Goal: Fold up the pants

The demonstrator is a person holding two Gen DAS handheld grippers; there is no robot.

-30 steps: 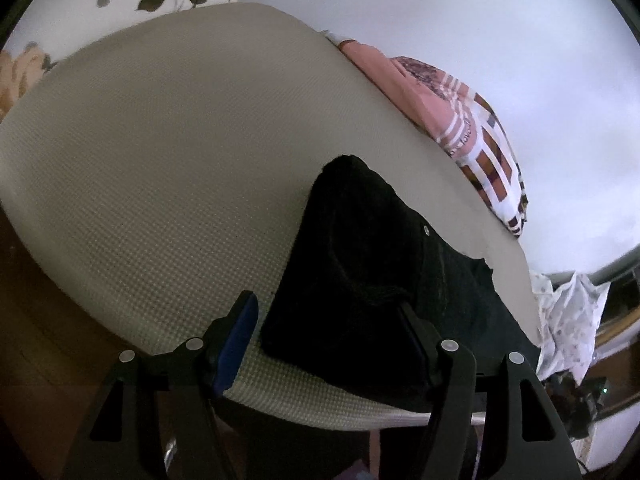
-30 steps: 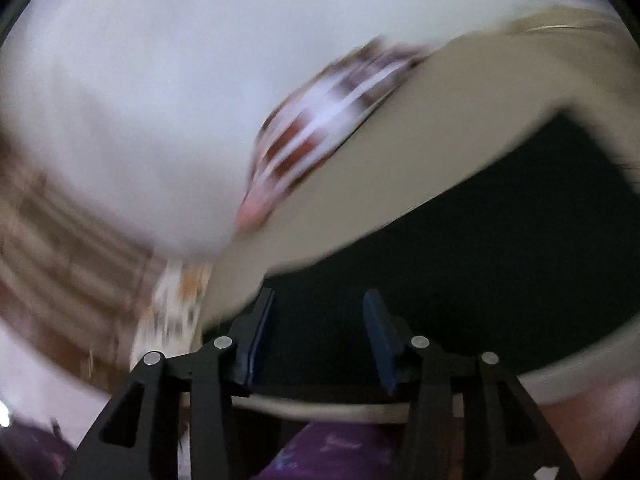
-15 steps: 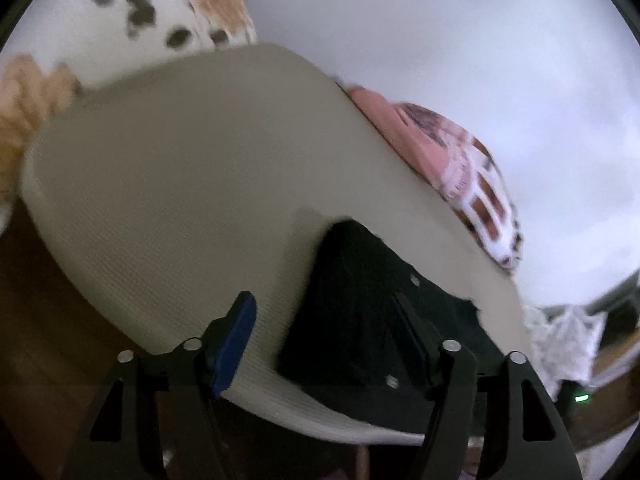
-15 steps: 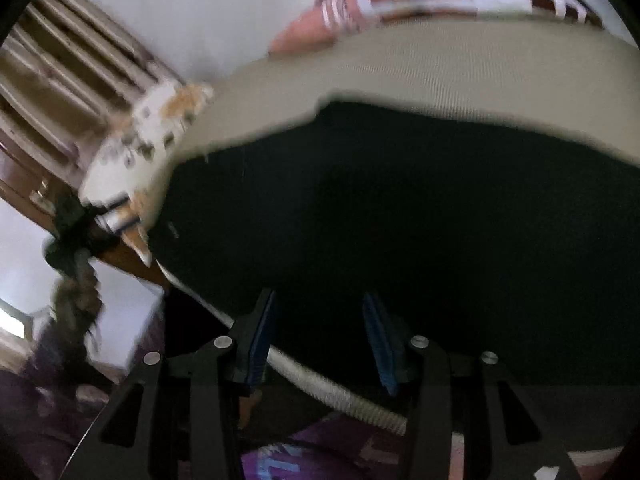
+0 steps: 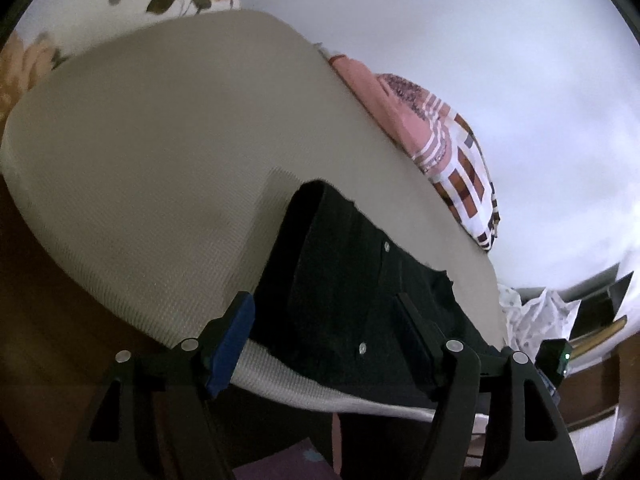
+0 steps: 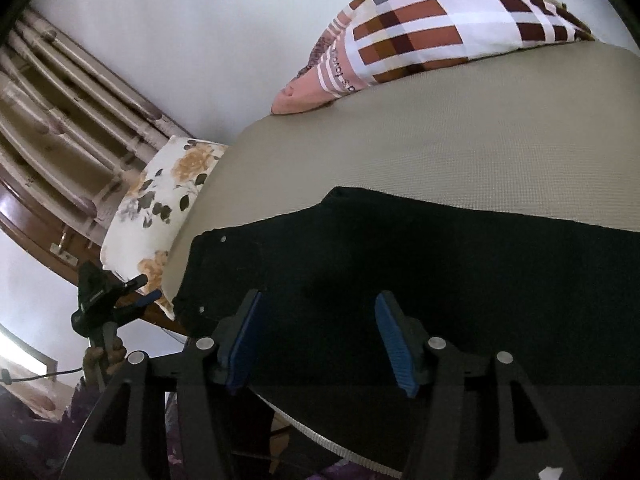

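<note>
Right gripper (image 6: 318,334) hovers over the near edge of the black pants (image 6: 420,264), jaws apart and just widened, dark cloth beneath the gap but no pad pressing on it. Left gripper (image 5: 326,334) is likewise released, its blue pad (image 5: 234,344) at the pants' (image 5: 352,292) left edge, the other finger over the cloth. The pants lie flat on a beige mattress (image 6: 440,132), straight ahead of both grippers. Beyond, against the wall, rests a checked pillow (image 6: 432,36); a floral pillow (image 6: 160,200) lies far left of the right gripper. A hand (image 6: 106,356) holds the left gripper (image 6: 150,289).
</note>
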